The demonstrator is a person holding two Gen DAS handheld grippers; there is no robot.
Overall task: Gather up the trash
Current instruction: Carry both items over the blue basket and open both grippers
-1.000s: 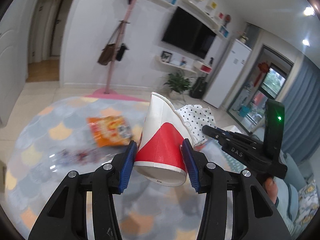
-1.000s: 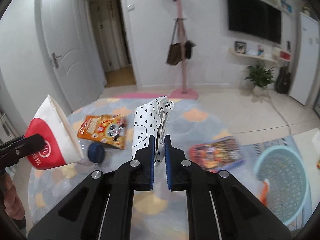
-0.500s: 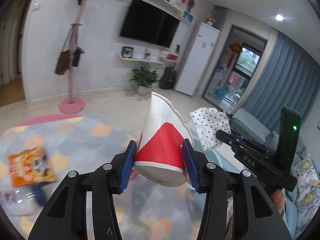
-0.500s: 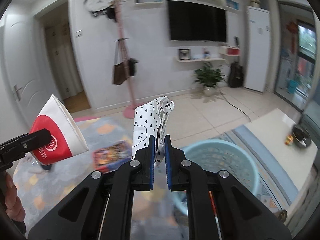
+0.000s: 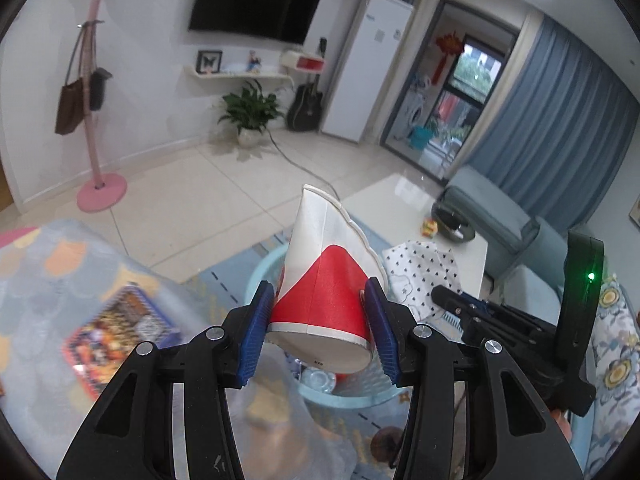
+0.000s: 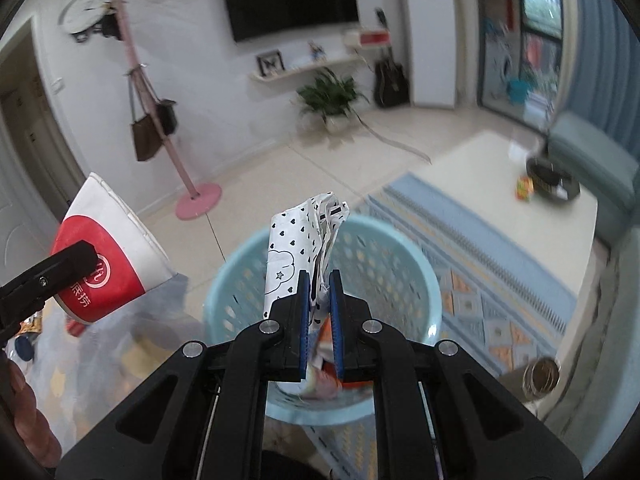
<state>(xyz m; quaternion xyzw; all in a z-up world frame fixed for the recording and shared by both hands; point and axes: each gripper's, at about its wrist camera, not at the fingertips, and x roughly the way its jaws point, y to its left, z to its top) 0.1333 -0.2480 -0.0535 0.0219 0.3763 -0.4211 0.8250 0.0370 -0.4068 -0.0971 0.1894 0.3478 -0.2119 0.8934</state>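
Observation:
My left gripper (image 5: 320,300) is shut on a red and white paper cup (image 5: 324,272), its base toward the camera; the same cup (image 6: 104,252) shows at the left of the right wrist view. My right gripper (image 6: 319,288) is shut on a crumpled white wrapper with small black hearts (image 6: 300,248), also visible as the wrapper (image 5: 420,276) beside the cup. Both hang over a light blue perforated basket (image 6: 384,264), whose rim (image 5: 260,276) peeks out behind the cup. Some trash lies in the basket's bottom.
A colourful snack packet (image 5: 120,328) lies on the scale-patterned cover at the left. A white coffee table (image 6: 500,176) with a dark bowl stands beyond the patterned rug. A pink coat stand (image 6: 160,120), a plant and a blue sofa (image 5: 500,216) ring the room.
Both grippers have swung right from the patterned cover to above the blue basket, still holding the cup and the wrapper. The orange packet and bottle have left the views.

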